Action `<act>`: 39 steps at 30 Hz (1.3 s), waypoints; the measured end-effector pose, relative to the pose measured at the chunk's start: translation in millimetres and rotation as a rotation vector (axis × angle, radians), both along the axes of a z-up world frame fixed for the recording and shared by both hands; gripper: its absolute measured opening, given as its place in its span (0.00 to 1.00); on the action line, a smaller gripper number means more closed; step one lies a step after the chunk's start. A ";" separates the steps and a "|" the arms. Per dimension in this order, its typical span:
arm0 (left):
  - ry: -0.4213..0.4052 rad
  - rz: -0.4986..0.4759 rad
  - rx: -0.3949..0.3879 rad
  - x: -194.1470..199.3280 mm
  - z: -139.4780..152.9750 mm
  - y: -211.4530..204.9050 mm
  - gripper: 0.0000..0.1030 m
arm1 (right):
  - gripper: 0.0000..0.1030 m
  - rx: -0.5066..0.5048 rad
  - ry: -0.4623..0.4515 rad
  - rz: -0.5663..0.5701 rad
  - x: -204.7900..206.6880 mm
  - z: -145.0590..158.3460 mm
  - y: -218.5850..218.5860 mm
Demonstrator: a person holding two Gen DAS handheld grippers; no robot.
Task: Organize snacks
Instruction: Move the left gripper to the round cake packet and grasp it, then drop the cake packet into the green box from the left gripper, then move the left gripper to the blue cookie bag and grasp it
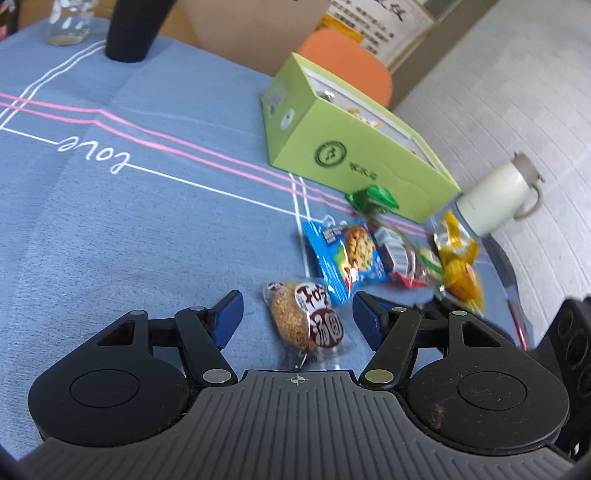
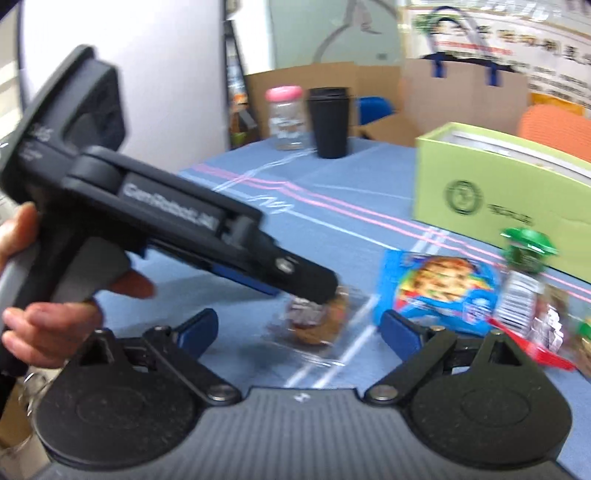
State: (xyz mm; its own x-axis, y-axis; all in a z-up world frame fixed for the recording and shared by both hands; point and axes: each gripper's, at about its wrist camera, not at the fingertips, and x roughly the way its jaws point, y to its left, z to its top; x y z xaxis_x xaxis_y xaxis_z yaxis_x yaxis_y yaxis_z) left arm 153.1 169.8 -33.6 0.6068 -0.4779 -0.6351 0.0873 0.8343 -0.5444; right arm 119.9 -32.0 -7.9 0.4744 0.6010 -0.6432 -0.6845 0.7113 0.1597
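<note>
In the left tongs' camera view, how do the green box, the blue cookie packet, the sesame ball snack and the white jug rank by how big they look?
1. Green box, clearly largest.
2. Blue cookie packet, white jug and sesame ball snack look much alike; the jug sits farther off and the snack nearest, so I would not rank them.

Office or meeting-room setting, not a kitchen. Round table under a blue cloth tablecloth (image 1: pixel 147 206) with pink and white stripes. Beyond the far edge: orange moulded chair back (image 1: pixel 347 66), blue chair (image 2: pixel 375 109), brown corrugated cardboard cartons (image 2: pixel 373 92) and a brown paper carrier bag with blue handles (image 2: pixel 463 86). Printed notice posters (image 1: pixel 384 22) against the wall. Pale, grey-white floor (image 1: pixel 517 92) past the right edge. Near the far edge, a black lidded tumbler (image 2: pixel 330 122) and a clear pink-lidded jar (image 2: pixel 286 118).
</note>
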 end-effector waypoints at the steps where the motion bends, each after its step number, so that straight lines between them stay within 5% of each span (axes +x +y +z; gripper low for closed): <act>1: 0.006 -0.004 -0.010 2.1 -0.9 -1.1 0.48 | 0.91 0.008 0.008 0.001 0.3 -1.2 1.8; 3: 0.016 -0.015 -0.009 6.3 -2.9 -5.5 0.48 | 0.88 -0.004 0.005 0.008 -1.1 -4.1 8.8; 5: -0.001 -0.023 0.023 4.3 -1.6 -10.5 0.45 | 0.75 -0.032 -0.009 0.010 -2.4 -9.5 14.5; 6: -0.006 -0.028 0.037 3.4 -1.5 -12.1 0.39 | 0.61 -0.043 -0.028 0.001 -3.7 -8.2 15.2; 7: 0.001 -0.036 0.045 3.3 -3.2 -13.5 0.23 | 0.59 -0.045 -0.038 0.006 -4.0 -7.9 15.1; 11: -0.017 -0.026 0.042 1.9 5.1 -17.7 0.20 | 0.58 -0.006 -0.031 0.008 1.1 2.5 5.7; 15: -0.104 -0.042 0.007 23.6 37.6 -31.2 0.20 | 0.58 0.009 -0.134 -0.022 24.3 35.0 -9.1; 21: -0.210 -0.098 0.007 113.6 86.3 -73.2 0.20 | 0.58 0.000 -0.252 -0.115 106.4 69.3 -37.7; 28: -0.192 -0.091 0.071 214.1 86.1 -105.6 0.20 | 0.59 0.060 -0.167 -0.196 213.1 48.3 -57.4; 30: -0.170 -0.080 0.068 229.7 79.4 -104.5 0.25 | 0.65 0.071 -0.154 -0.225 224.7 40.3 -61.5; 32: -0.198 -0.061 0.064 229.0 80.8 -97.3 0.46 | 0.71 0.109 -0.167 -0.250 224.4 40.3 -73.2; 34: -0.244 -0.024 0.060 221.7 87.0 -90.7 0.55 | 0.74 0.113 -0.169 -0.267 221.7 44.2 -85.3; 39: -0.280 -0.015 0.019 200.9 96.9 -85.3 0.57 | 0.90 0.117 -0.246 -0.360 201.8 63.0 -116.1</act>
